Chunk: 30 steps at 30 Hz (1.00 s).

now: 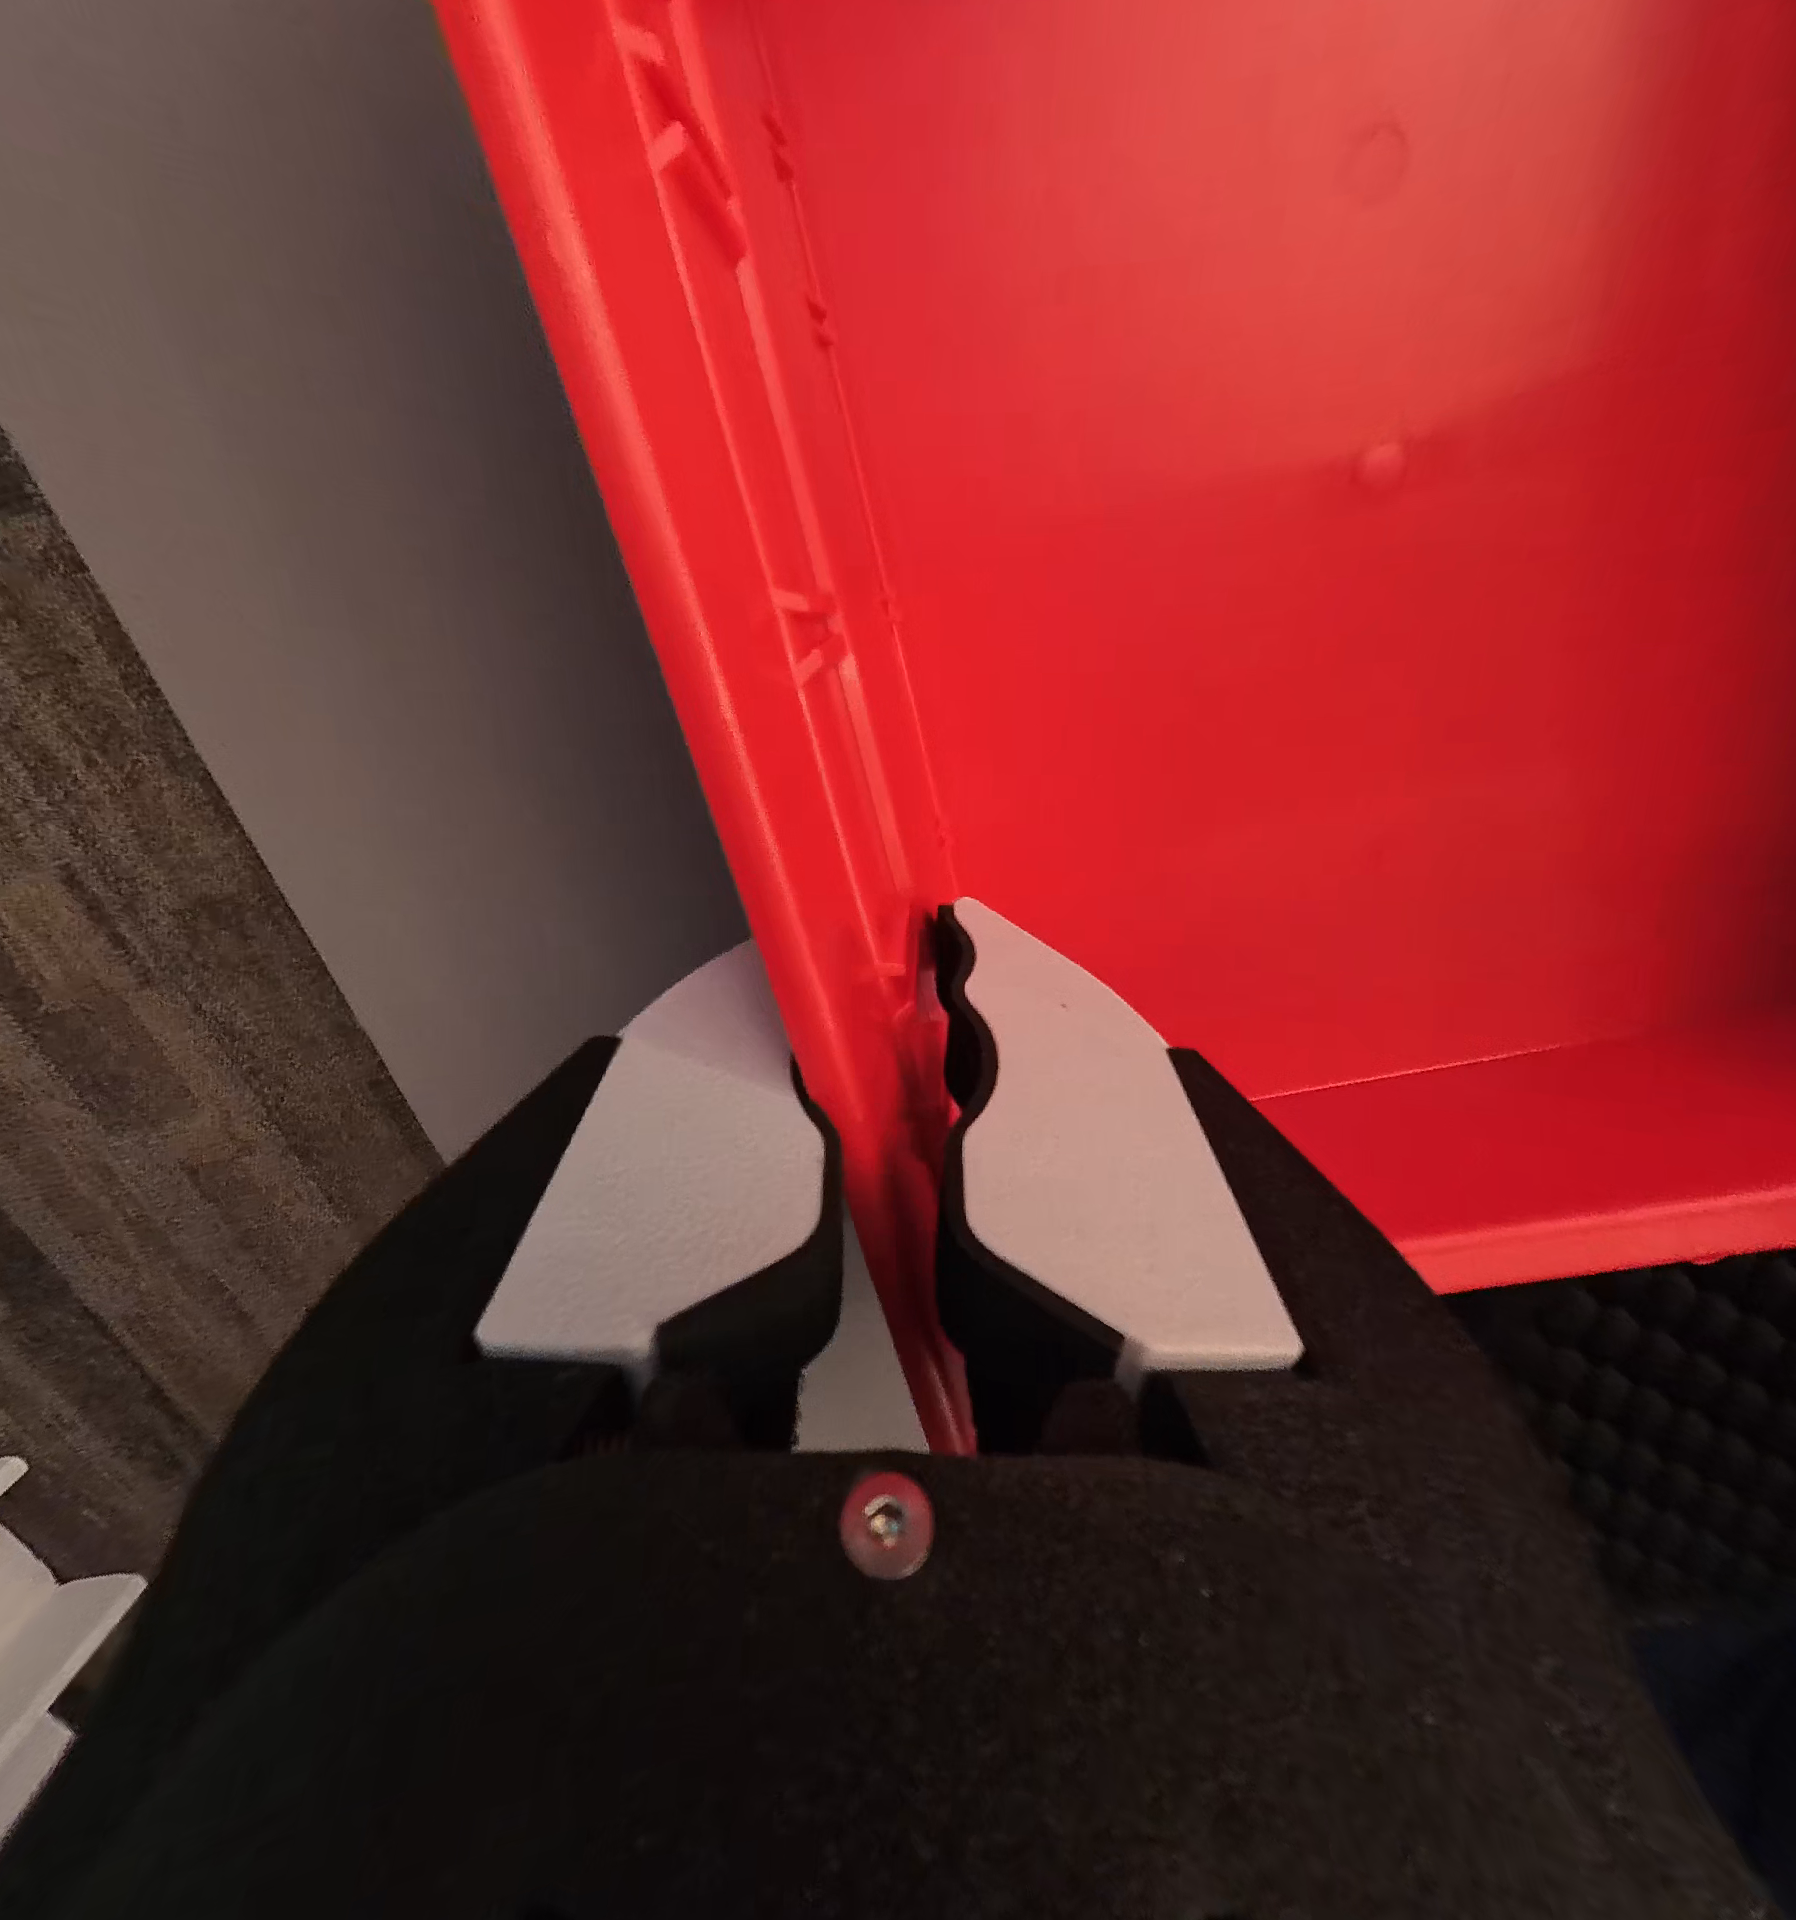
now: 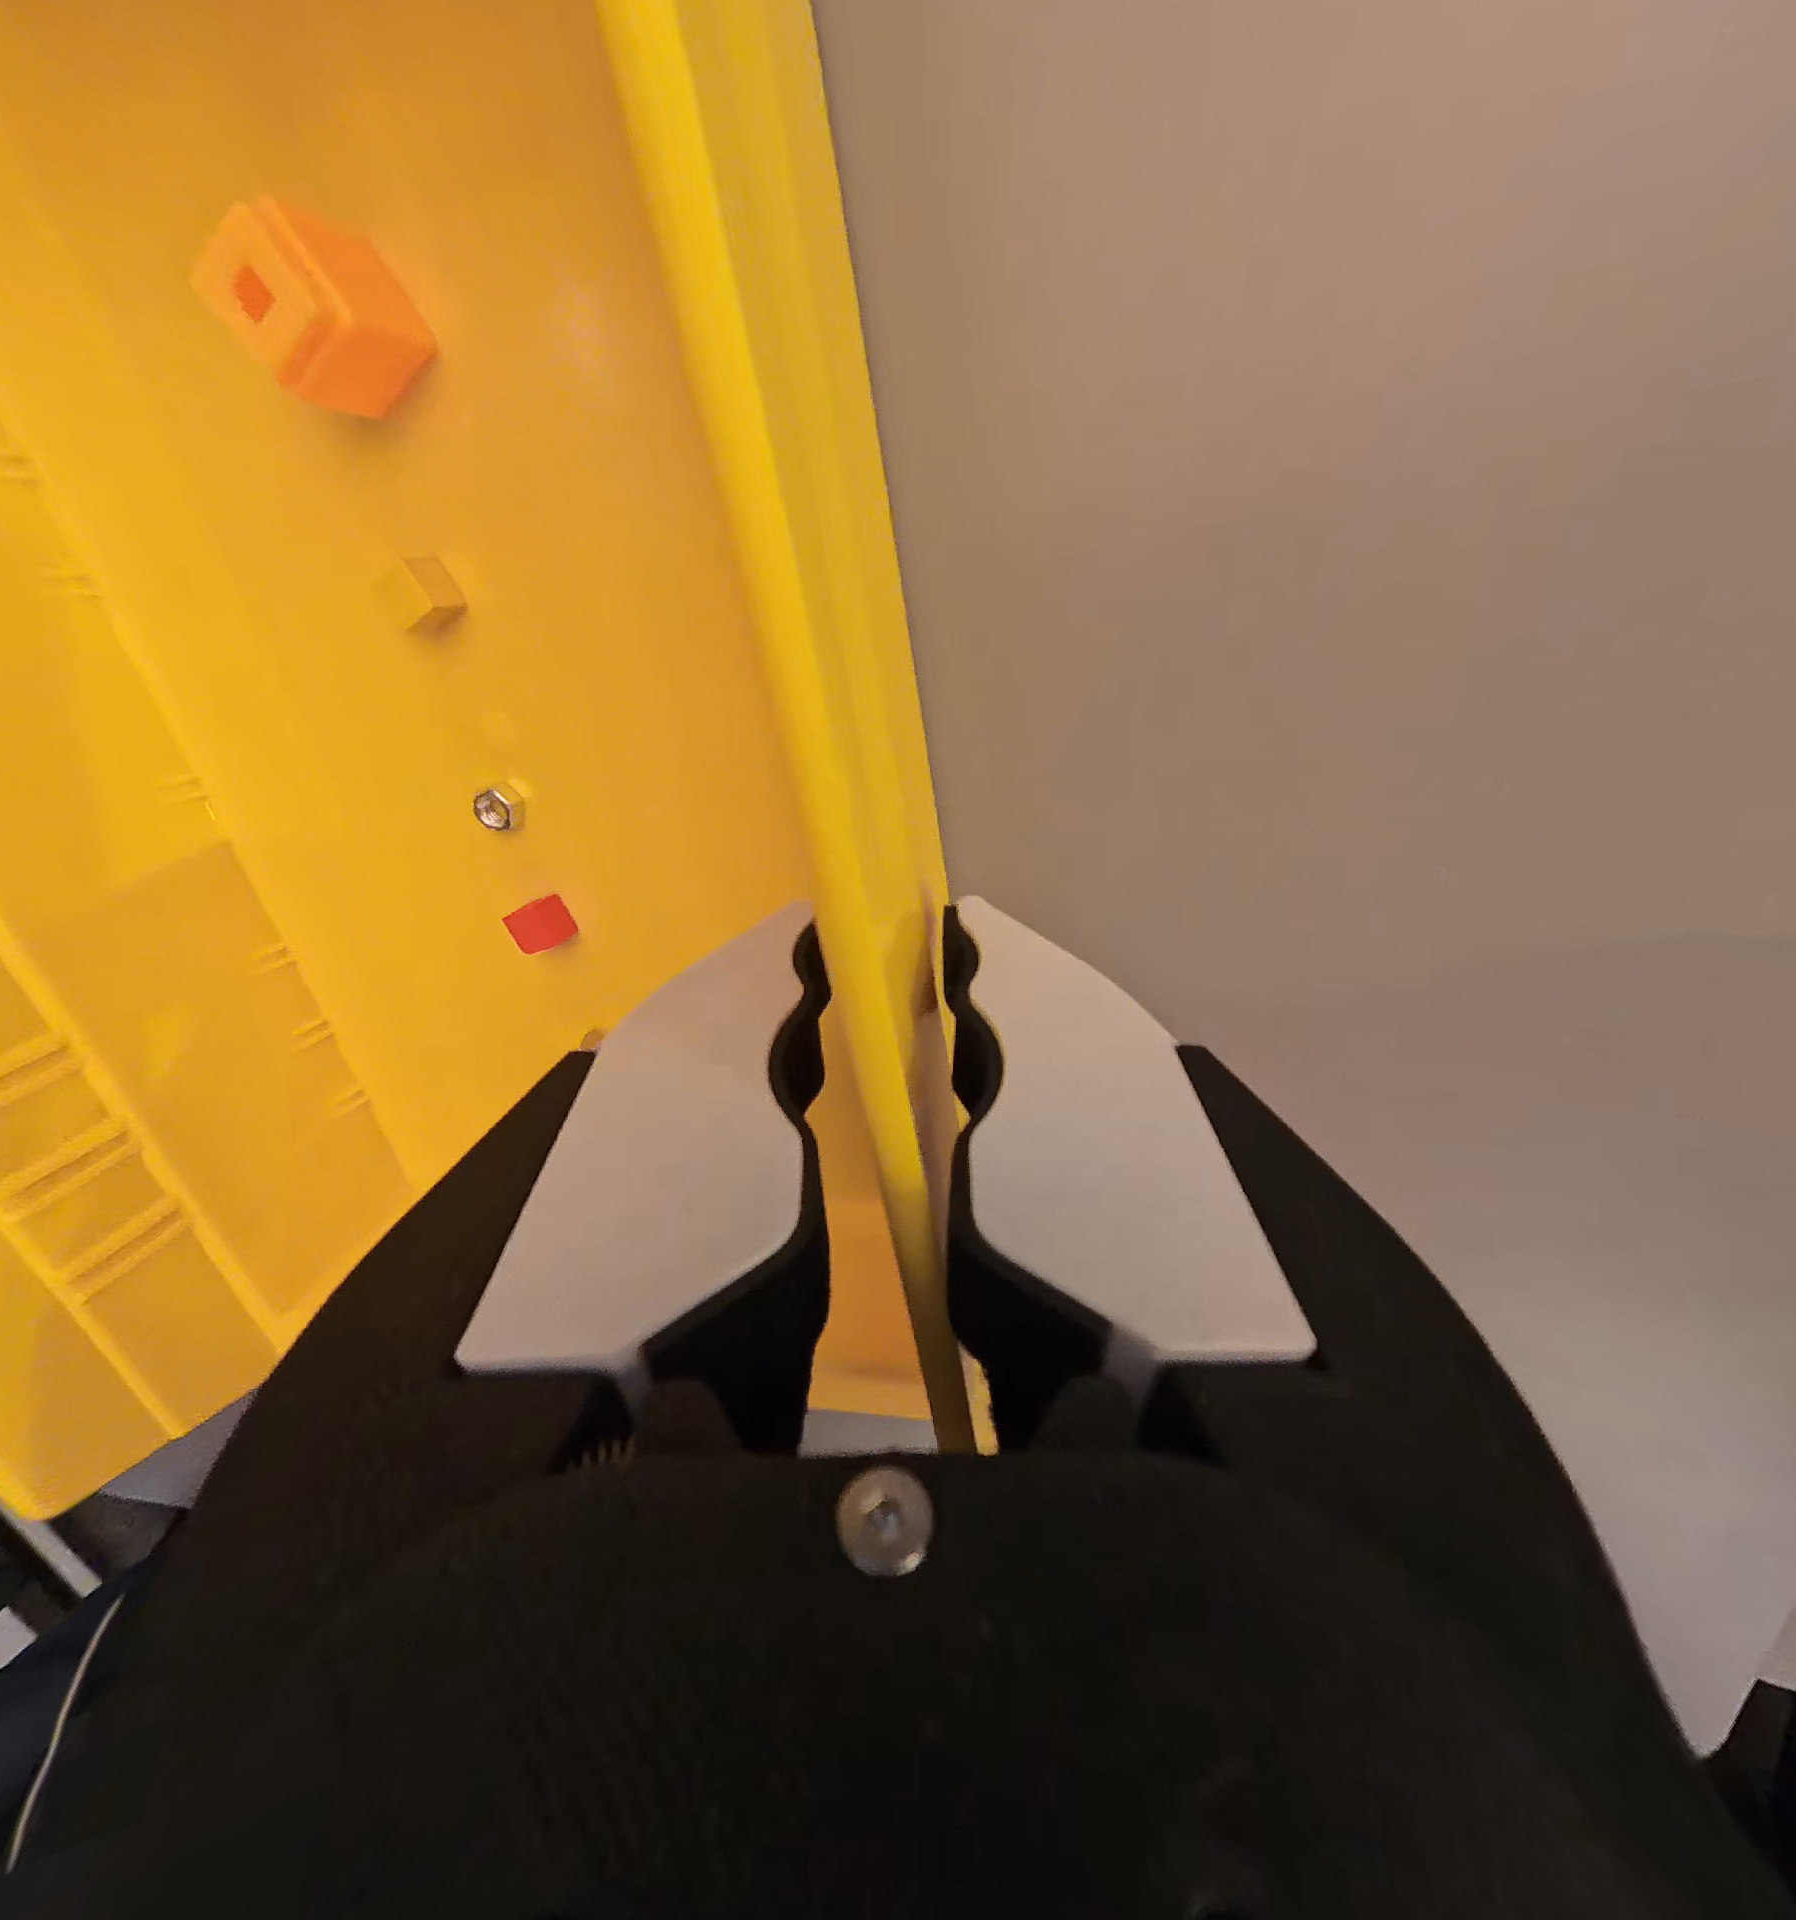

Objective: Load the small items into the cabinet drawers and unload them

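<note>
Tongs (image 1: 889,997) (image 2: 878,997) clamp drawer walls (image 1: 852,727) (image 2: 821,623); room outside.

- You are working in what looks like an office or lab room: grey patterned carpet (image 1: 94,883) is covering the floor.
- A plain pale wall (image 2: 1393,520) is standing behind.
- Black dimpled foam matting (image 1: 1652,1455) is lying underneath.

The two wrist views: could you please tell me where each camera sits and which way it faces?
Left wrist view: sits on the left gripper, looking along its fingers into an empty red drawer whose wall they clamp.
Right wrist view: sits on the right gripper, facing a yellow drawer that holds an orange block, a nut and a red piece.
Shared: only the pale wall behind.
</note>
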{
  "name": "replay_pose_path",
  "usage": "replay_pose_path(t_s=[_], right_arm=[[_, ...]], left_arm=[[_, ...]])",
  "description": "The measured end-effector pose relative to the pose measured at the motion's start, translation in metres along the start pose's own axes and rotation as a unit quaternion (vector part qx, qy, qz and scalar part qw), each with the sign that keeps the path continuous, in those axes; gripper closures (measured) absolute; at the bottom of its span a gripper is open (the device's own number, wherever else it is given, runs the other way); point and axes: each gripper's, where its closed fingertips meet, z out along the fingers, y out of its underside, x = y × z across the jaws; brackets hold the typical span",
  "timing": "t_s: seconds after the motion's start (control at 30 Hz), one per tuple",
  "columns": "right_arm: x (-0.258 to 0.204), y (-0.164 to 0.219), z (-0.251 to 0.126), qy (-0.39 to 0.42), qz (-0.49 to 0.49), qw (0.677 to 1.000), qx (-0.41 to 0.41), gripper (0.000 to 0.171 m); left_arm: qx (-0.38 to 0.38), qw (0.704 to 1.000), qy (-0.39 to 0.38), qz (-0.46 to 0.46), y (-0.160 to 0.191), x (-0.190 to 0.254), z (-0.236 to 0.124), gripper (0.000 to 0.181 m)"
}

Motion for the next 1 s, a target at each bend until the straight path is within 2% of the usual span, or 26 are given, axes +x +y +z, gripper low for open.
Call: replay_pose_path(t_s=[0.17, 0.33, 0.43, 0.63, 0.83, 0.9, 1.0], right_arm=[[0.006, -0.012, -0.002, 0.031, 0.005, 1.0, 0.0, 0.15], [0.007, -0.006, 0.013, 0.081, -0.034, 0.993, -0.085, 0.149], [0.015, -0.011, 0.013, 0.119, -0.049, 0.987, -0.098, 0.153], [0.007, -0.009, 0.012, 0.05, -0.028, 0.991, -0.119, 0.165], [0.021, 0.006, 0.007, 0.041, -0.041, 0.991, -0.125, 0.165], [0.027, 0.014, 0.003, 0.035, -0.035, 0.991, -0.125, 0.165], [0.035, 0.029, -0.004, 0.023, -0.02, 0.991, -0.128, 0.165]], left_arm=[[-0.004, 0.999, 0.049, -0.023, -0.005, 0.005, -0.001, 0.174], [0.005, 0.999, 0.044, -0.014, -0.013, 0.004, 0.0, 0.174], [0.003, 0.999, 0.036, -0.007, -0.015, 0.003, 0.003, 0.171], [-0.03, 0.998, 0.054, -0.012, -0.015, 0.006, 0.001, 0.175], [-0.026, 0.995, 0.092, -0.026, -0.02, 0.006, -0.01, 0.176], [-0.036, 0.995, 0.088, -0.025, -0.012, 0.002, -0.013, 0.176], [-0.056, 0.989, 0.129, -0.052, 0.005, 0.004, -0.019, 0.176]])
